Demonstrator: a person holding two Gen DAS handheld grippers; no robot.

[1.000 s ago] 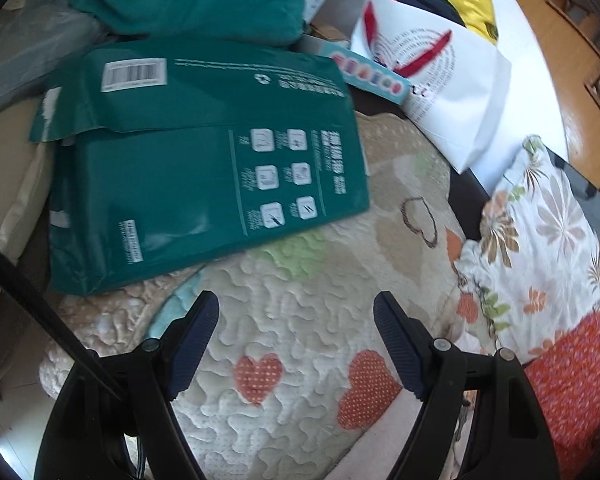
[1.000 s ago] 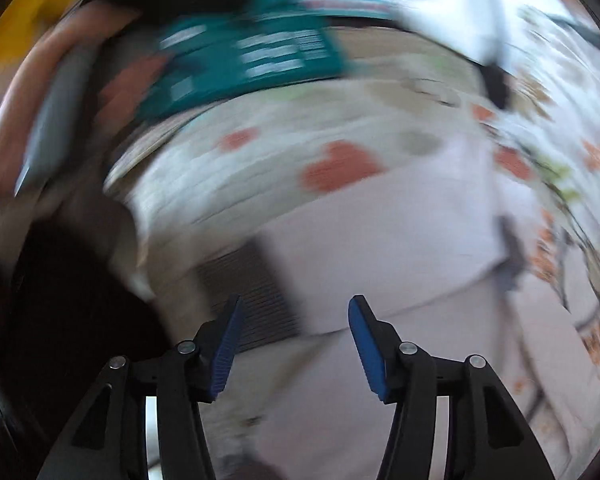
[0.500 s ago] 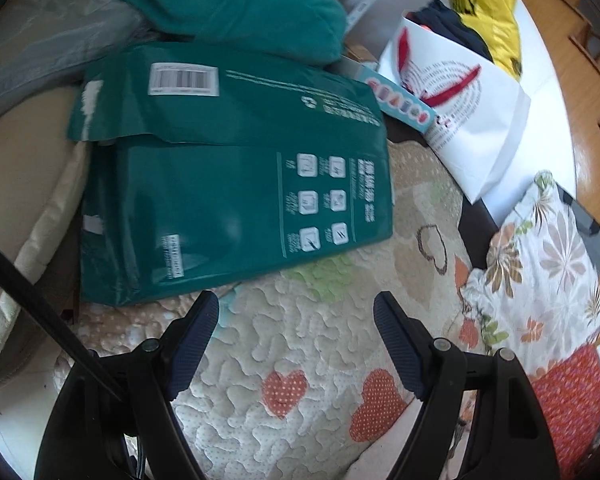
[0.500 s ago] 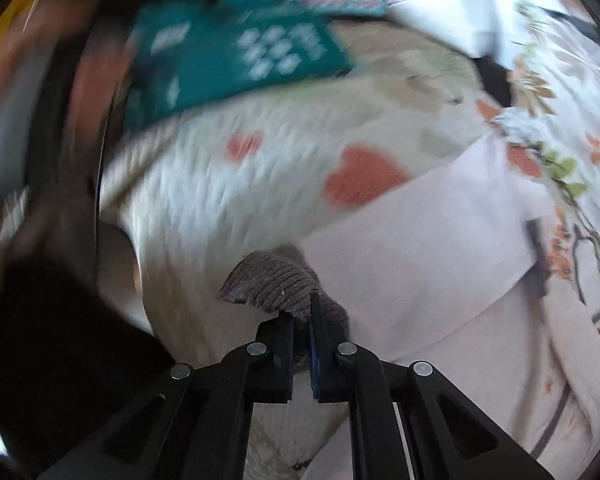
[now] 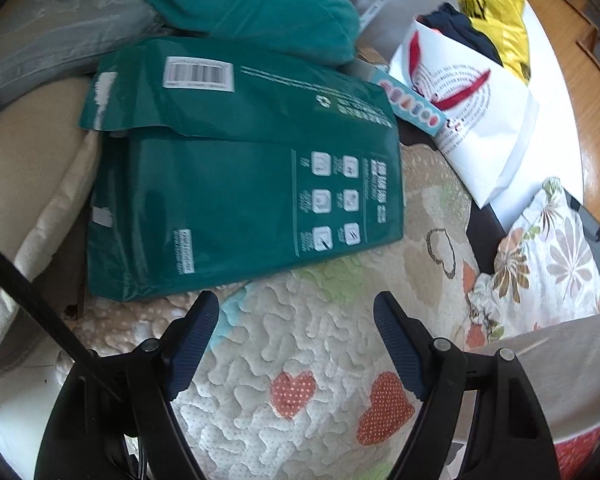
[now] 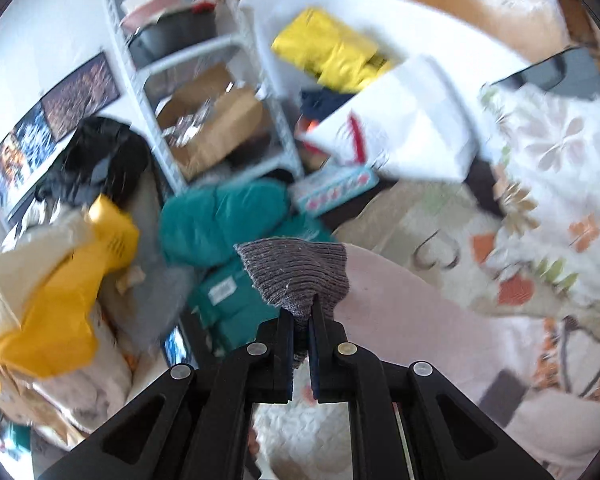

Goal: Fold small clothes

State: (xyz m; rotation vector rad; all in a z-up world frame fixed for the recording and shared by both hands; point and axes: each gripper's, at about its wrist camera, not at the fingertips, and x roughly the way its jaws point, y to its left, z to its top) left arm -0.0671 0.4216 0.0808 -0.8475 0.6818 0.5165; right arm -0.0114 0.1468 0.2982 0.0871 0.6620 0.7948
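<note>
1. The right gripper is closed tight on a gray knit cuff. The cuff is part of a pale pink garment.
2. The cuff is up in the air above the heart quilt. The rest of the pink garment hangs down from it toward the quilt.
3. The left gripper is wide open and holds nothing. It hangs over the heart quilt, near the edge of a green package that lies on the quilt.
4. In the left view, an edge of the pink garment shows at the right side of the quilt.
5. The folding looks like it has only just begun. The garment is picked up by one end, but I see no fold in it.
6. What is left, I think: lay it flat on the quilt, smooth it, and fold it over. The empty left gripper could help hold the other end.
7. I see no folded clothes on the quilt.
</note>
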